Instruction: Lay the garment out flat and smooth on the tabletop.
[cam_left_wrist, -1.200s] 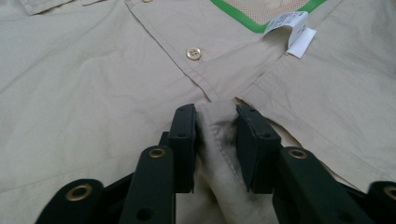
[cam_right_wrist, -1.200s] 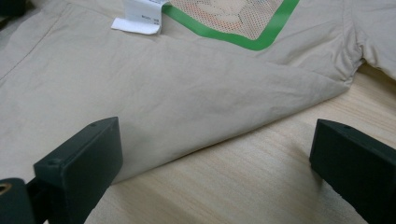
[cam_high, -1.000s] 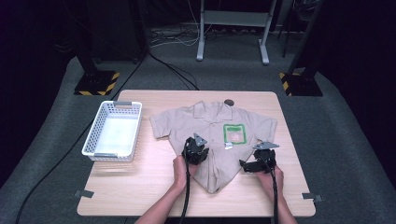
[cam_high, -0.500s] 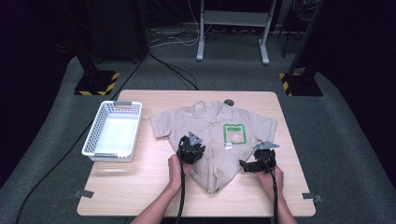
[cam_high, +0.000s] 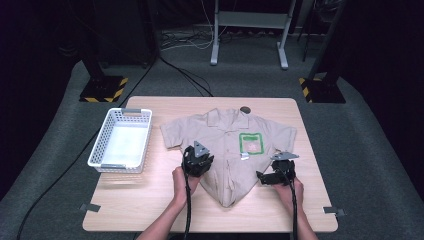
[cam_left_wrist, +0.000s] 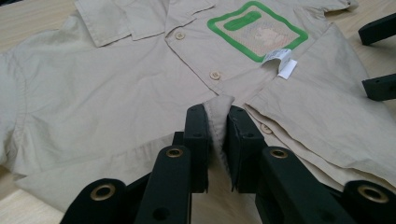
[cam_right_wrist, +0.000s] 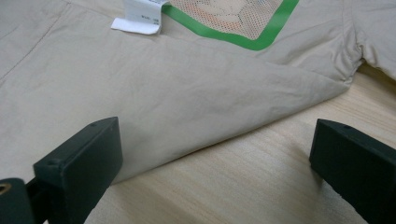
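Beige shirt lying flat, front up, on the wooden table.
The left gripper pinches a fold of its front edge between nearly closed jaws; the right gripper rests wide open, empty, at the shirt's folded side edge.

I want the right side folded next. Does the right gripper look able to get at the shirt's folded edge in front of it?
Probably yes. The right gripper has its jaws wide open, and the shirt edge lies on the bare table right between them, with nothing in the way.
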